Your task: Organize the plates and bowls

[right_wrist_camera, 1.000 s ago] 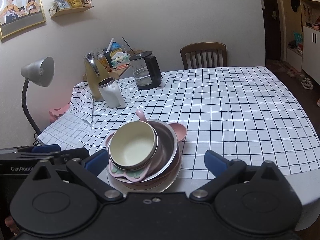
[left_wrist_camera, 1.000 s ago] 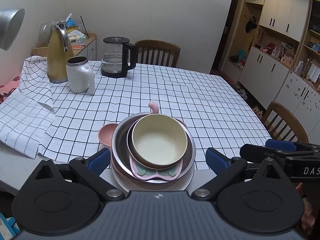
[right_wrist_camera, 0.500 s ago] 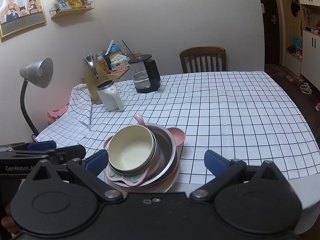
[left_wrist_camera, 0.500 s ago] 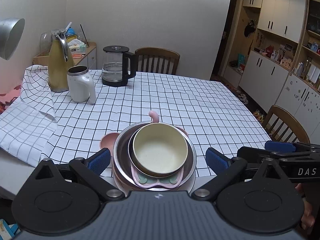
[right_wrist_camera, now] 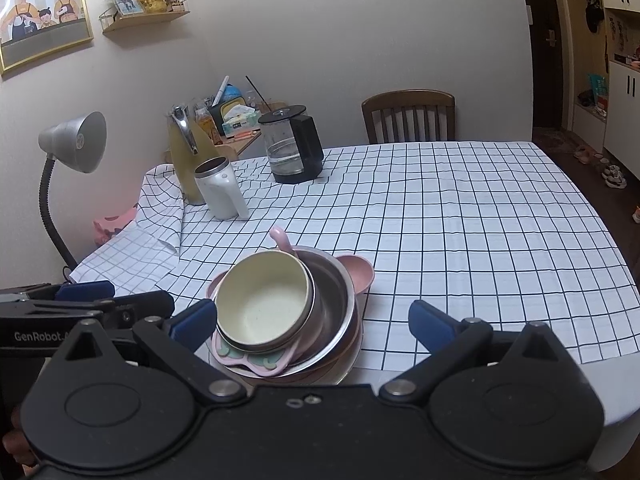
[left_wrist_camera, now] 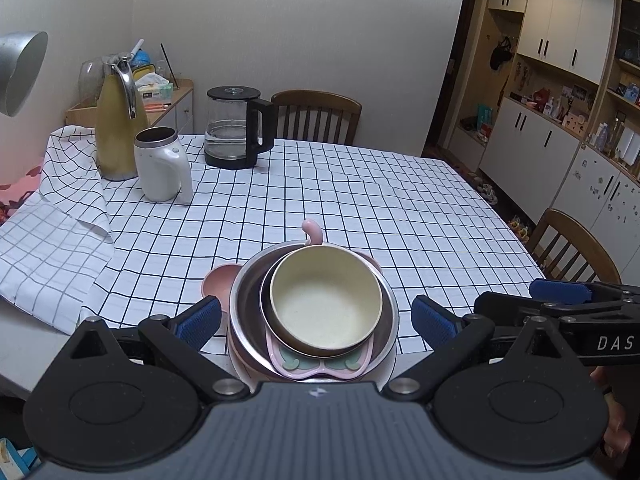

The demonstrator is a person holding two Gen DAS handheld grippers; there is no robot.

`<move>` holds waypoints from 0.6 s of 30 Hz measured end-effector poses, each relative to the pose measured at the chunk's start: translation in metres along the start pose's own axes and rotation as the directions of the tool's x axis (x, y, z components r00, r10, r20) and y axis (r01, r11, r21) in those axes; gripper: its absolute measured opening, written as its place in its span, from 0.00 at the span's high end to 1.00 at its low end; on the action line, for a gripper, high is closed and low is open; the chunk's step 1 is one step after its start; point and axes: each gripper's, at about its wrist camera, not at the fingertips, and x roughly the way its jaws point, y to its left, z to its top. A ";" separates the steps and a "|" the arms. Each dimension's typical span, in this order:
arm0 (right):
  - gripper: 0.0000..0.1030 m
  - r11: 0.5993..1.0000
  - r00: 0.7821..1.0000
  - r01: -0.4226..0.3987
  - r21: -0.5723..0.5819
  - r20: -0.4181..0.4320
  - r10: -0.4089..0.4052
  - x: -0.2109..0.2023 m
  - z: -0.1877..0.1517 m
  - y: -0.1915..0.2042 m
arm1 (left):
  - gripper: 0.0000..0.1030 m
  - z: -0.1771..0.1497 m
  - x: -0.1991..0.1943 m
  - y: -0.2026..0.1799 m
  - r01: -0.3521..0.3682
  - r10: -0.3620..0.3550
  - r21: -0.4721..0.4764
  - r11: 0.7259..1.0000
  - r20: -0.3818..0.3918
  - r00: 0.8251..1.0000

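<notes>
Both the left gripper [left_wrist_camera: 316, 318] and right gripper [right_wrist_camera: 312, 320] are held with jaws apart, empty. The cream bowl [left_wrist_camera: 326, 306] is seated off-centre on the stack [right_wrist_camera: 336, 312] at the table [right_wrist_camera: 480, 220] edge, so the pile could be toppled by a careless nudge.

Open checked tablecloth [right_wrist_camera: 460, 220] lies right of the stacked dishes [left_wrist_camera: 316, 312]. Kettle [left_wrist_camera: 236, 132], white jug [left_wrist_camera: 160, 168] and yellow flask [left_wrist_camera: 116, 128] crowd the far left; behind them, seemingly clutter.

Right gripper [right_wrist_camera: 312, 322] is hanging open over the table's near edge. A cream bowl [right_wrist_camera: 264, 304] is sitting atop stacked dishes [right_wrist_camera: 340, 320] there. Left gripper [right_wrist_camera: 86, 300] is showing at left, state unclear.
</notes>
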 end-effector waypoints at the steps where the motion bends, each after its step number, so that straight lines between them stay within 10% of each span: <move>1: 0.00 1.000 1.000 0.000 0.000 -0.002 0.000 0.001 0.001 0.000 | 0.01 0.000 0.000 0.000 0.002 -0.002 0.000 1.000 0.000 1.000; 18: 0.00 1.000 1.000 0.003 0.002 -0.014 -0.003 0.010 0.004 0.000 | 0.01 0.003 0.007 0.001 0.015 -0.015 -0.005 1.000 -0.016 1.000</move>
